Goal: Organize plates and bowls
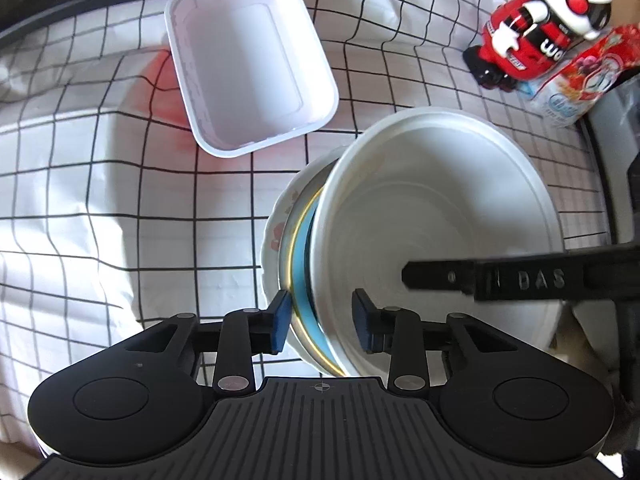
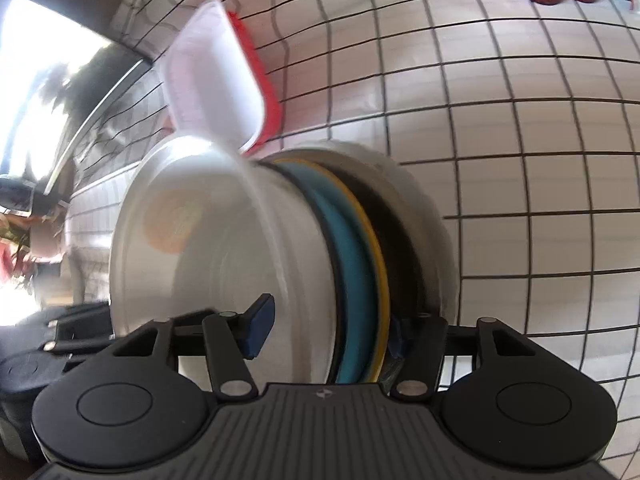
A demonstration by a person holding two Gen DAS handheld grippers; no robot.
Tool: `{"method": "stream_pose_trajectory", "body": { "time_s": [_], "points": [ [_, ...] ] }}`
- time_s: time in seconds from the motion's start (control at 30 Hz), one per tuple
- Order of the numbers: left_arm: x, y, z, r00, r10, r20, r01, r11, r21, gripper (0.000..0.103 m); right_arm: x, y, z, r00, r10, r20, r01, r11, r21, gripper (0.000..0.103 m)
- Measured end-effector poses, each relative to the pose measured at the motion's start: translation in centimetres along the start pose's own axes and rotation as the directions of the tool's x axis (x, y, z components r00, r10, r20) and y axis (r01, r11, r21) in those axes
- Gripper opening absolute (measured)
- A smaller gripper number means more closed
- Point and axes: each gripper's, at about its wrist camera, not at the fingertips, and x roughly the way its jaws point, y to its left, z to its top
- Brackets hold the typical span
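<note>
Checked cloth (image 1: 100, 200) — tub (image 1: 248, 60), toy robot (image 1: 548, 28)

White cloth with black grid lines (image 1: 100, 184), wrinkled, spread over the whole surface. Rectangular white plastic tub (image 1: 248, 60), open side up, red outside wall seen in right wrist view. Red, white and black toy robot (image 1: 536, 28), upright at far right. Printed snack packet (image 1: 580, 84), just beside toy.

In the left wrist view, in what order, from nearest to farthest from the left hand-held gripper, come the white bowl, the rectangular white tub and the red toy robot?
1. White bowl: between the fingers of the left hand-held gripper, at its rim.
2. Rectangular white tub: upper left on the checked cloth.
3. Red toy robot: far upper right corner.
</note>
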Motion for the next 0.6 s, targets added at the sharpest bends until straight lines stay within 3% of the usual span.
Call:
{"method": "stream_pose_trajectory", "body": {
  "time_s": [0.13, 0.17, 0.2, 0.3, 0.53, 0.6],
  "points": [
    [-0.1, 0.5, -0.2, 0.999, -0.051, -0.001, 0.051, 0.998, 0.034, 0.030, -0.3, 0.2, -0.3, 0.998, -0.045, 0.050, 0.044, 0.999, 0.022, 0.051],
    [0.0, 0.5, -0.3, 0.998, -0.070, -0.004, 0.070, 0.996, 0.047, 0.024, -0.5, 0.5, -0.6, 0.996, -0.067, 0.062, 0.066, 0.998, 0.017, 0.052],
    [0.1, 0.6, -0.5, 0.995, -0.103, -0.016, 0.103, 0.993, 0.057, 0.024, -0.7, 0.9, -0.9, 0.991, -0.101, 0.084, 0.101, 0.995, 0.002, 0.057],
    [-0.2, 0.8, -0.7, 0.990, -0.137, -0.018, 0.138, 0.987, 0.087, 0.023, -1.8, 2.5, -1.9, 0.970, -0.186, 0.159, 0.199, 0.977, -0.071, 0.057],
    [-1.7, 1.1, -0.7, 0.977, -0.213, 0.016, 0.210, 0.971, 0.114, 0.023, -4.4, 2.5, -2.8, 0.937, -0.241, 0.254, 0.264, 0.963, -0.059, 0.057],
    [-2.4, 1.0, -0.5, 0.978, -0.200, 0.053, 0.193, 0.974, 0.117, 0.020, -5.5, 2.2, -2.8, 0.934, -0.228, 0.276, 0.255, 0.965, -0.065, 0.057]
  ]
}}
